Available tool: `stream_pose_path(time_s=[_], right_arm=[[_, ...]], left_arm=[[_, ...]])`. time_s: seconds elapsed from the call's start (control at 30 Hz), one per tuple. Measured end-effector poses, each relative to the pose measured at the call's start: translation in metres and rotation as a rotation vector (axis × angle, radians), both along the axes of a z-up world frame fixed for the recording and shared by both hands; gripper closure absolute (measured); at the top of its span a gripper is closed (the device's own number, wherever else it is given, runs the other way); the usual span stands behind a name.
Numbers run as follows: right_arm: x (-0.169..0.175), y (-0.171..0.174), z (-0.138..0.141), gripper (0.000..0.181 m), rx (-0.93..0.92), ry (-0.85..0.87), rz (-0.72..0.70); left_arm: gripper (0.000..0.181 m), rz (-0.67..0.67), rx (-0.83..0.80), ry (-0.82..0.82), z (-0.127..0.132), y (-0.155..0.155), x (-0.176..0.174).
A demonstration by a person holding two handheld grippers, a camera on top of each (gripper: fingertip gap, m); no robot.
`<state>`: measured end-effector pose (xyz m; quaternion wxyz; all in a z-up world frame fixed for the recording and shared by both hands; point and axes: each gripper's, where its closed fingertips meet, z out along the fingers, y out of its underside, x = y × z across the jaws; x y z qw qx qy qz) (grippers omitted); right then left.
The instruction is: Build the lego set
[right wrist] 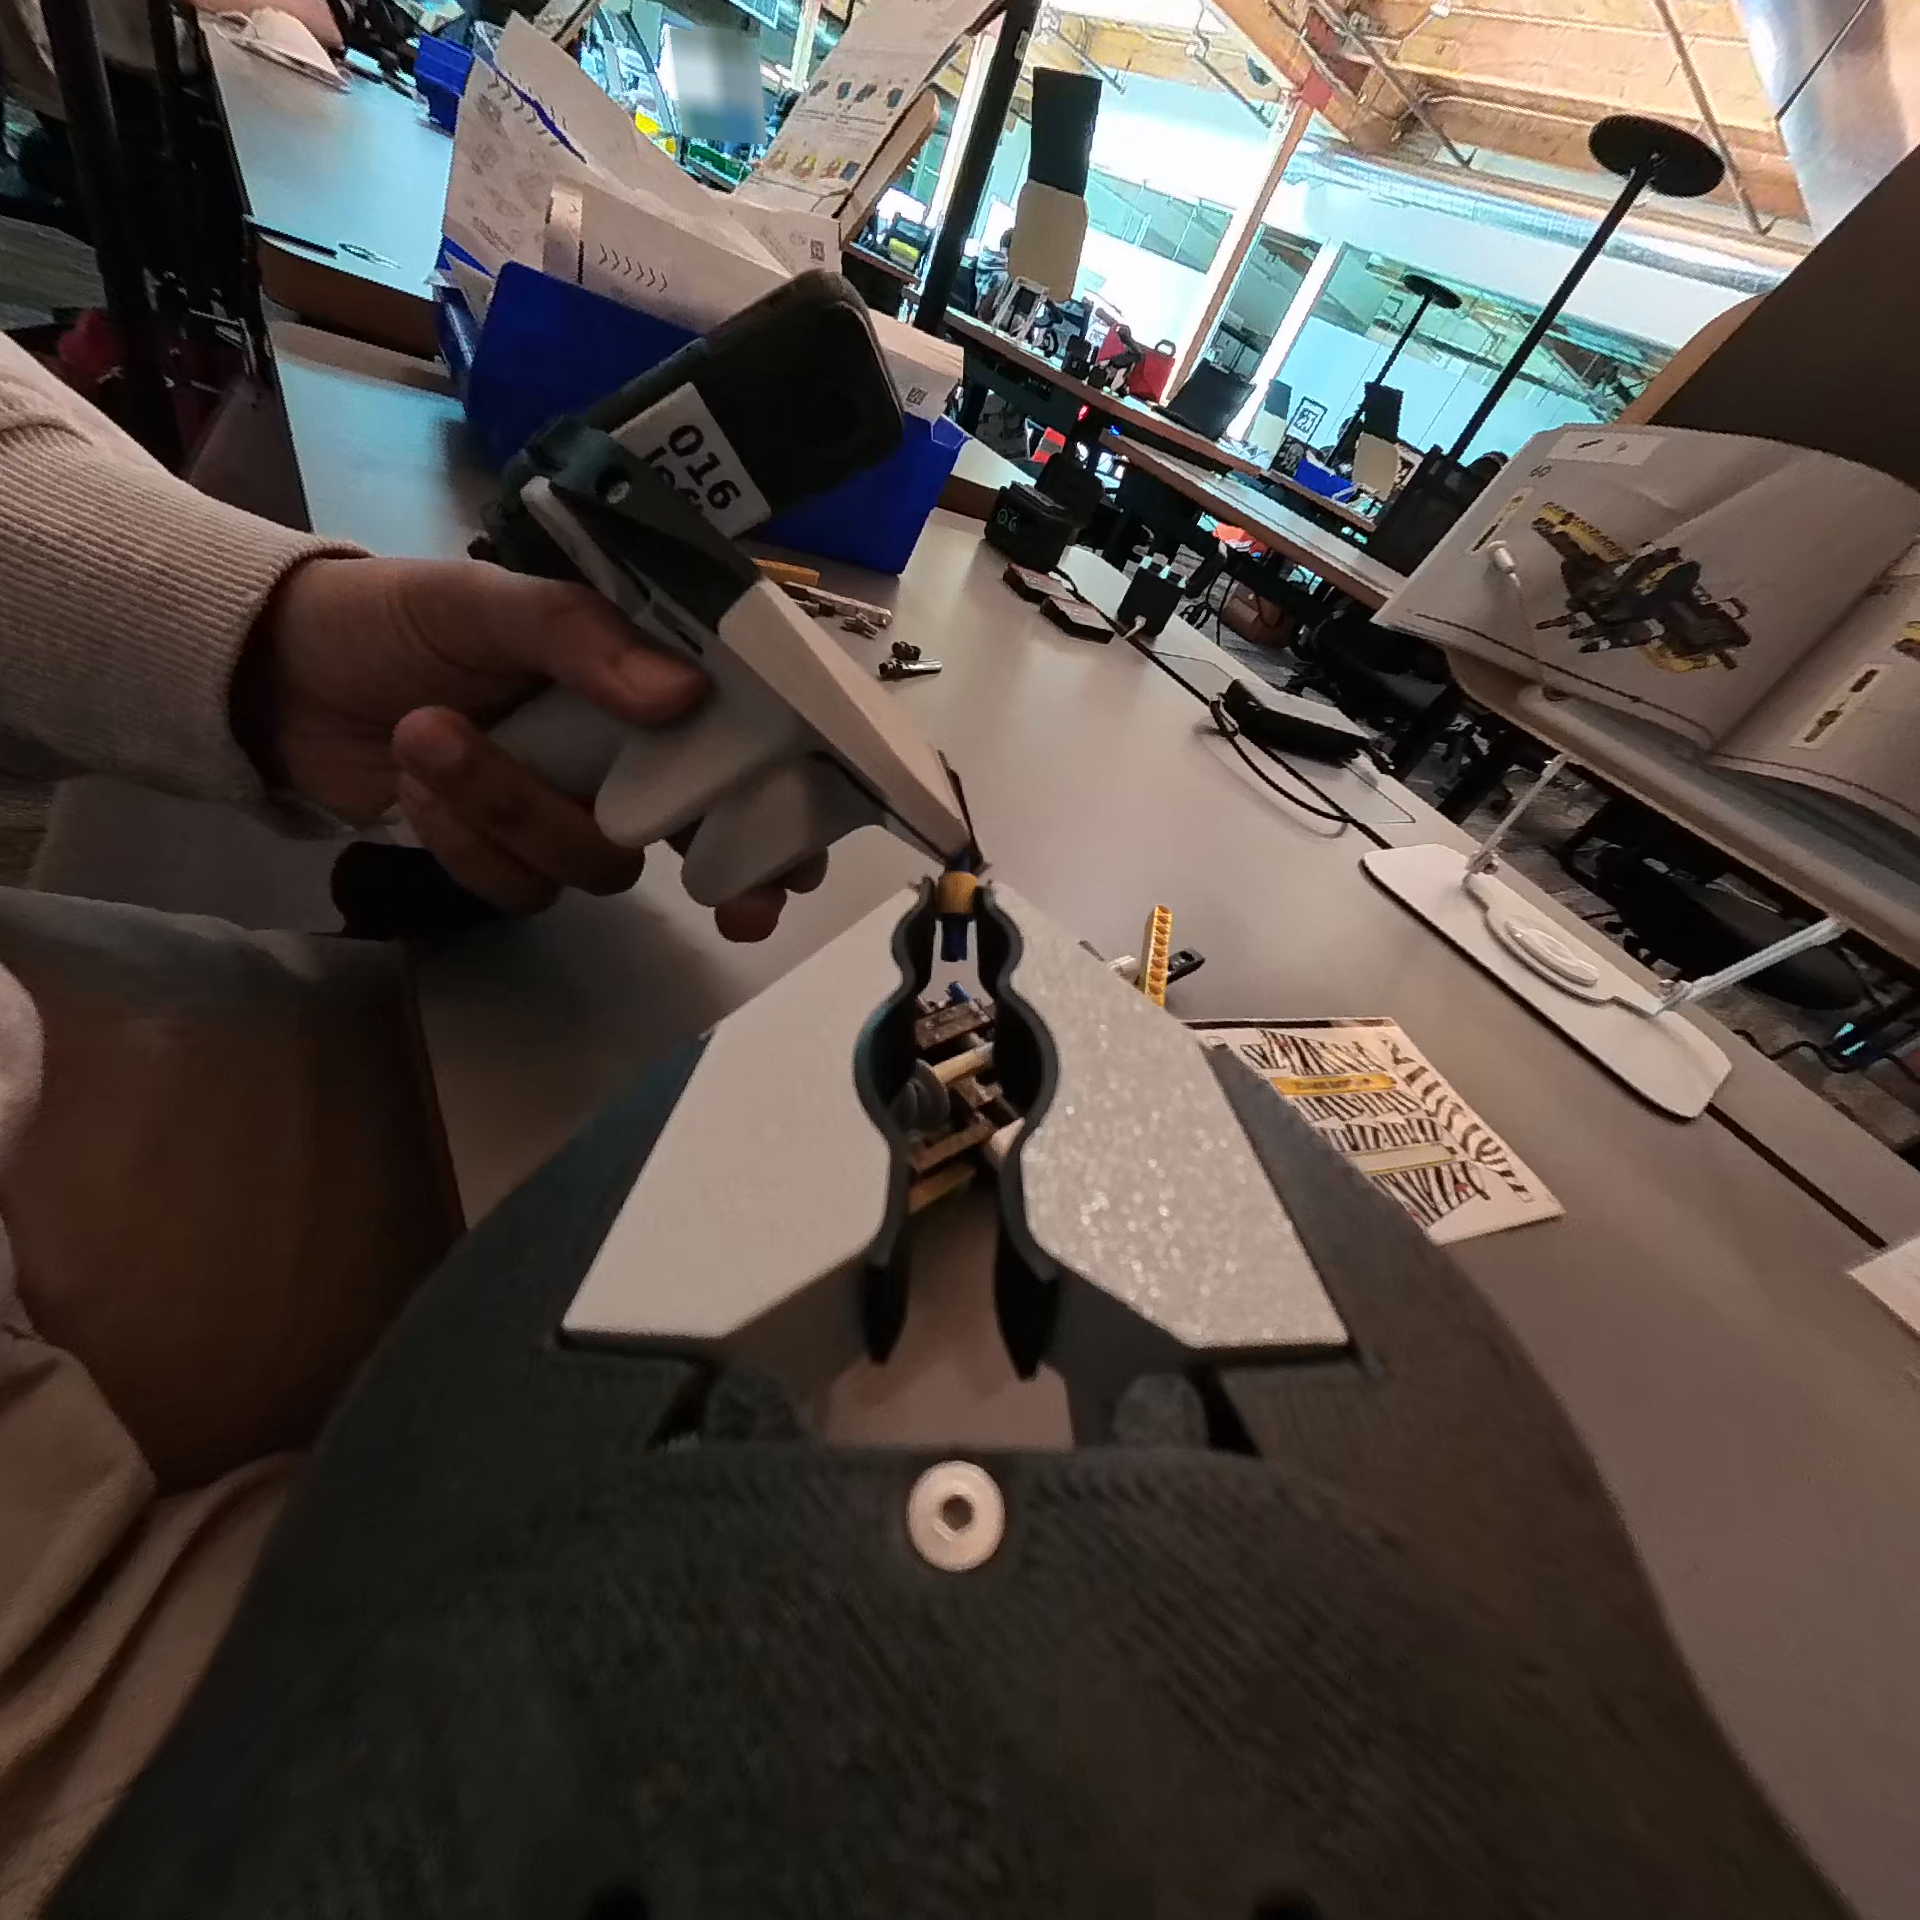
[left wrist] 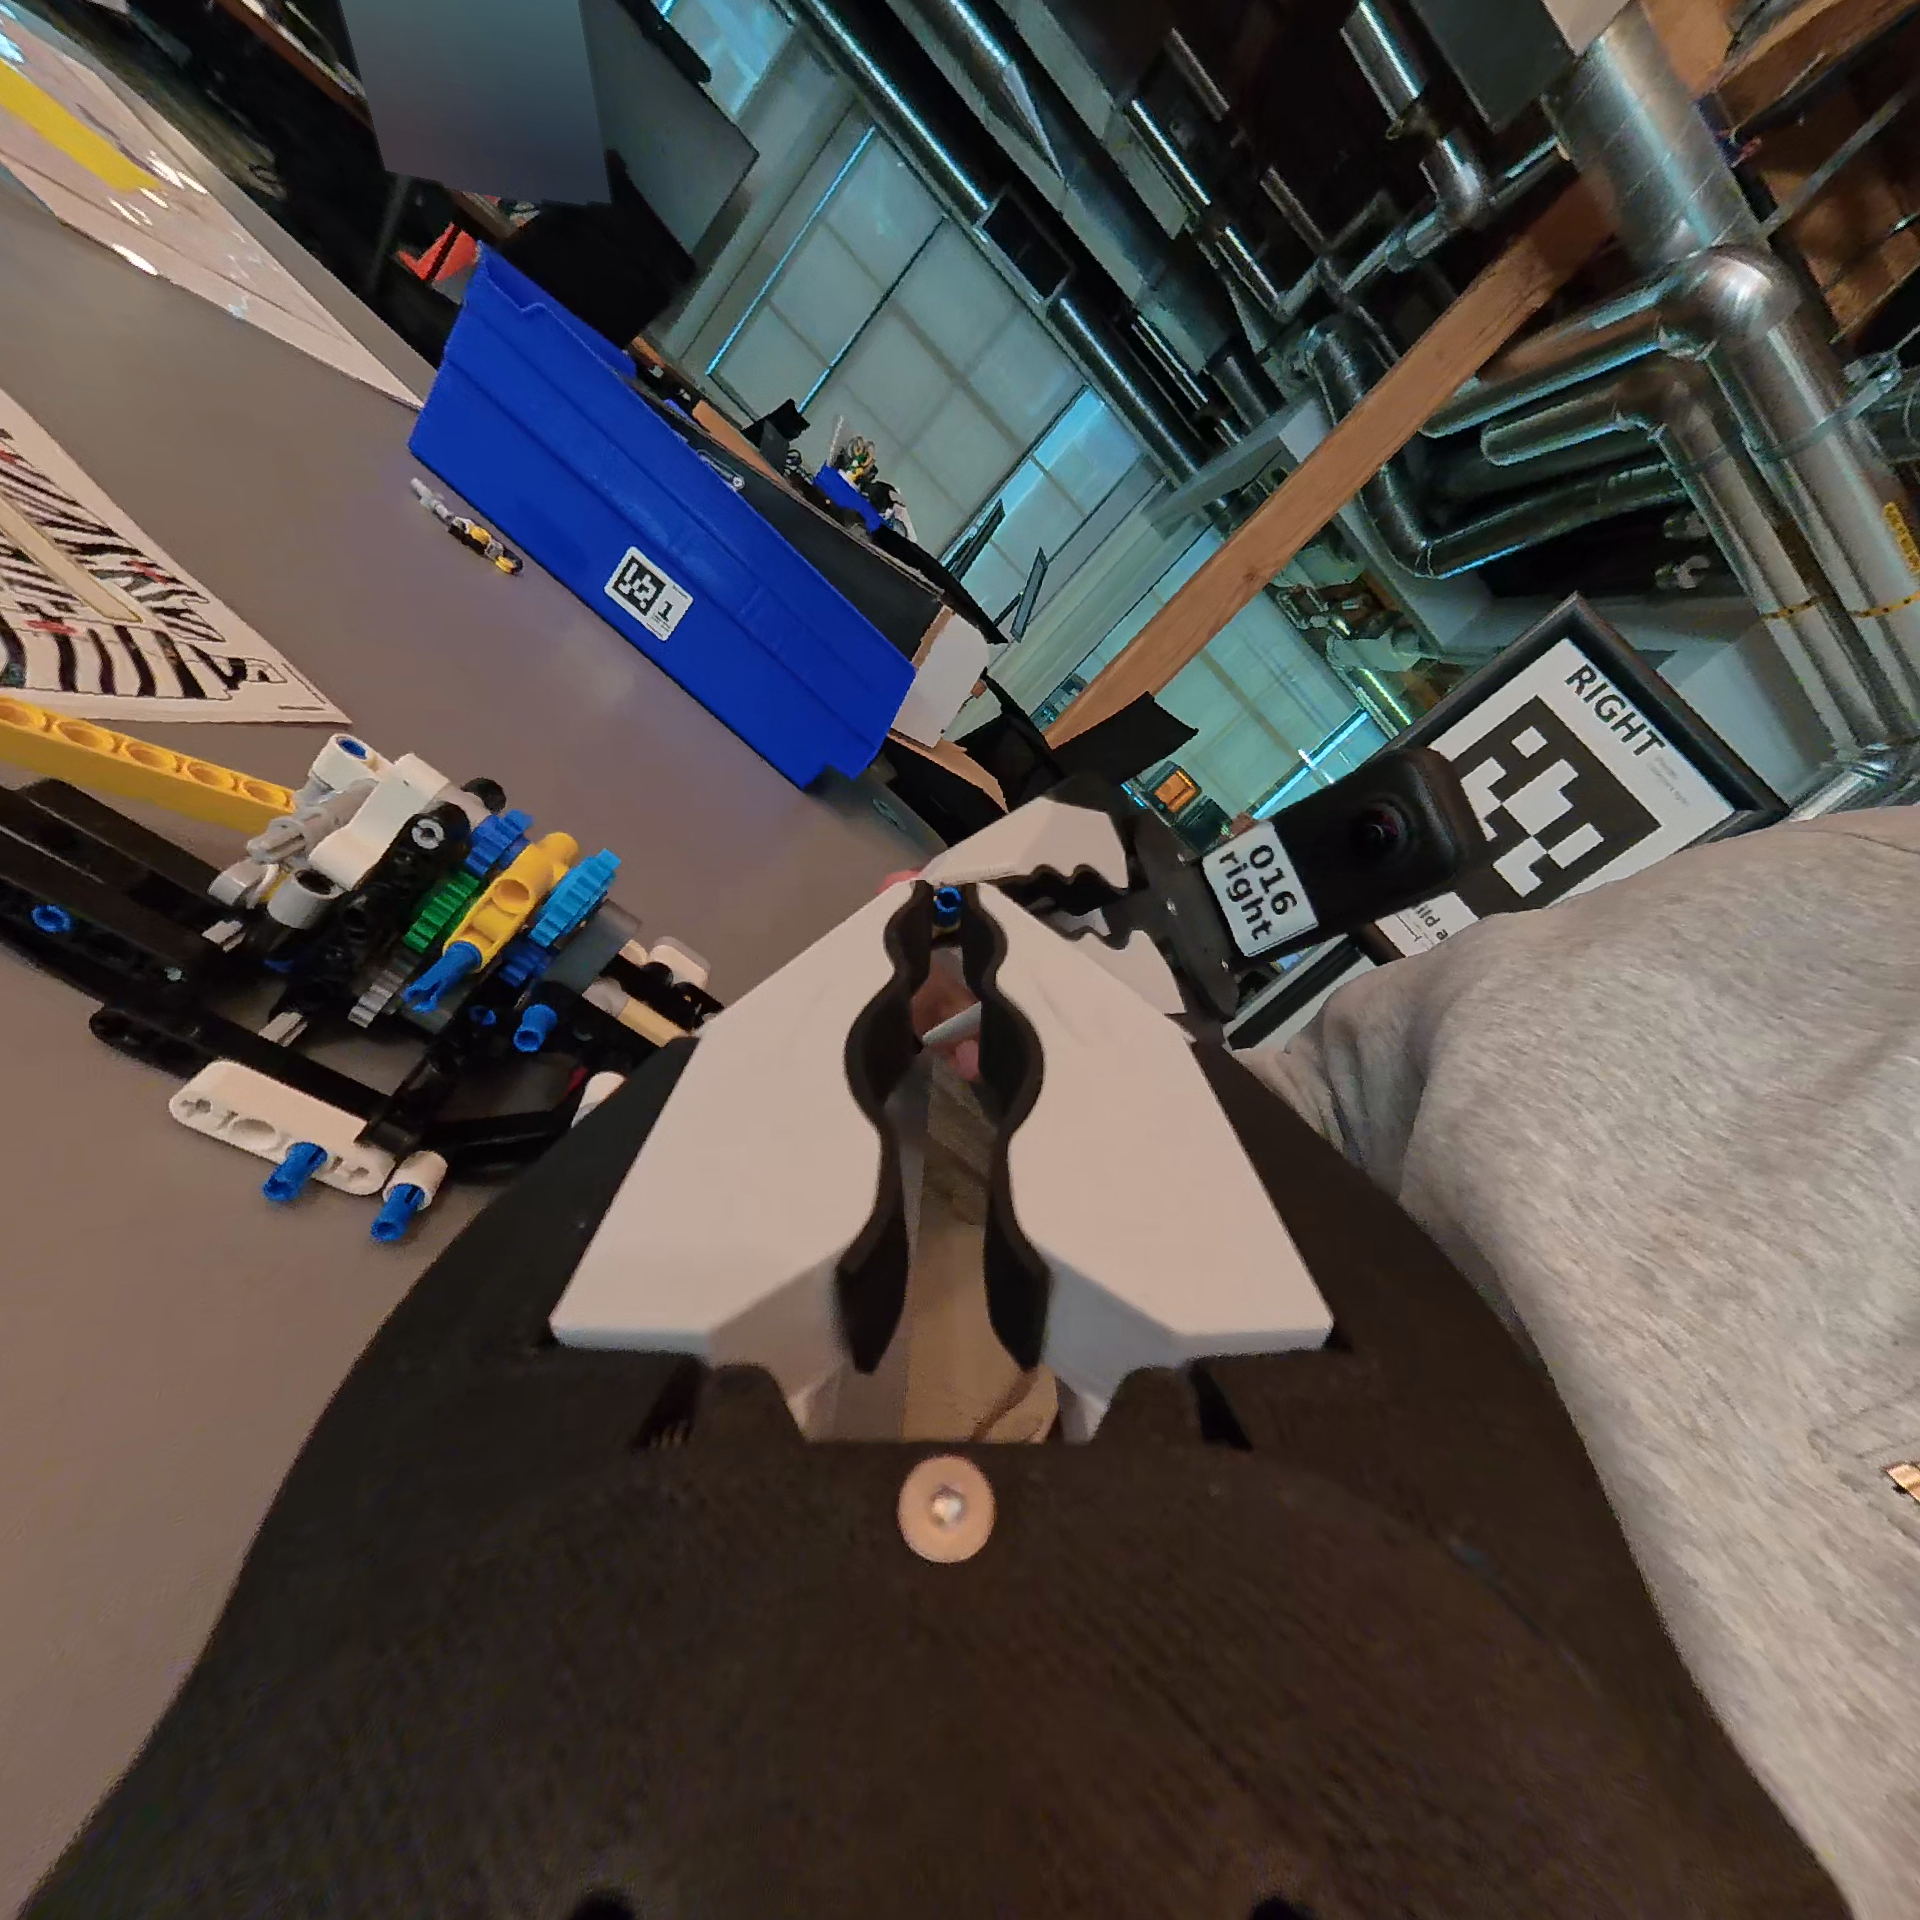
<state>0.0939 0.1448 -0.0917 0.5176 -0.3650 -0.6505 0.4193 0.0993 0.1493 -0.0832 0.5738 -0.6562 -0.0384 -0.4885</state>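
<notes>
step: I'm mating two small parts in mid-air at the table edge, a sub-step of the lego build; my guess is a pin going into a connector.
right gripper (right wrist: 954, 902): clenched on a small yellow connector with a blue pin (right wrist: 953, 906) sticking through it, pinched at the very tips.
left gripper (left wrist: 938, 902): tips closed on something blue and tiny (left wrist: 943, 902); in the right wrist view its tip (right wrist: 961, 836) meets the top of the yellow piece, so both tongs look to be on the same little assembly or touching parts of it.
main build: partly built black lego frame with yellow beam, white connectors and green, yellow and blue gears (left wrist: 416, 914) sits on the grey table (left wrist: 436, 644), well apart from both tongs, untouched.
nearby: blue plastic bin (left wrist: 665, 582) behind the build; open instruction booklet on a white stand (right wrist: 1662, 582); zebra-striped sticker sheet (right wrist: 1392, 1122) flat on the table.
next move: I judge it needs a straight push along the pin axis, tips kept aligned; a tilt could pop the part out.
hidden: exact shape of the blue bit in the left tongs, and whether the pin is seated, too small to tell.
cut off: the build's far end runs off the left wrist view.
</notes>
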Motion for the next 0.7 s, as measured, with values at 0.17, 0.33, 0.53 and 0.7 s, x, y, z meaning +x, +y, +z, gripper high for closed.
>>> stream_pose_path(time_s=[0.17,0.33,0.53,0.7], right_arm=[[-0.001,0.0,-0.005,0.176,0.003,-0.028,0.001],[0.0,0.004,0.003,0.176,-0.049,0.001,-0.008],[0.008,0.004,0.036,0.176,-0.521,0.11,0.143],[0.01,0.016,0.049,0.177,-1.009,0.119,0.269]], left_arm=[[0.174,-0.016,0.029,0.012,0.004,-0.003,0.004],[0.166,0.003,0.024,0.004,0.005,-0.002,-0.003],[0.156,-0.01,0.045,-0.099,0.013,-0.003,-0.005],[0.155,0.047,0.128,0.046,0.019,-0.005,0.006]])
